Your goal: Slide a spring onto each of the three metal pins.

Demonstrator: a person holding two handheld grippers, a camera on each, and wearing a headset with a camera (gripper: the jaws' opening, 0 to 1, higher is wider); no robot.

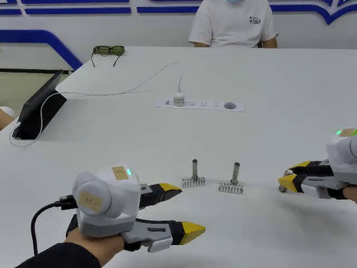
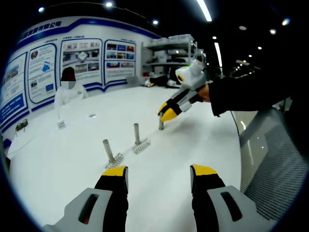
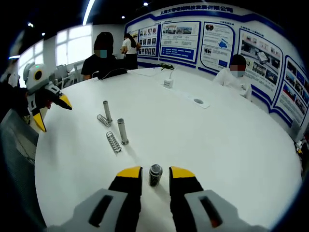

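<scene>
Springs (image 1: 193, 182) lie flat on the table (image 1: 139, 145), one at the foot of each of two upright pins (image 1: 194, 167) near the middle. Each touches or lies just beside its pin's base. I judge they are placed there so each can be lifted and dropped over the pin next to it. Neither of these two springs is on its pin yet.

The third pin (image 3: 155, 175) stands apart to the right. In the right gripper view it looks ribbed along its length, so a coil seems to sit around it already. It is too small to tell how far down the coil is seated.

The right gripper (image 1: 285, 178) reaches in from the right, low and nearly level over the table. Its jaws are narrowed to either side of the third pin. A thin strip of table shows on both sides, so they flank the pin and do not seem to pinch it. By my reading, that pose fits seating or letting go of a spring.

The left gripper (image 1: 181, 209) hovers at the near left, level, pointing toward the two bare pins. Its jaws are spread wide and hold nothing, and it is well short of the nearer spring.

One pin of three looks done. The next step would call for gripping a spring near one end, leaving its bore clear.
</scene>
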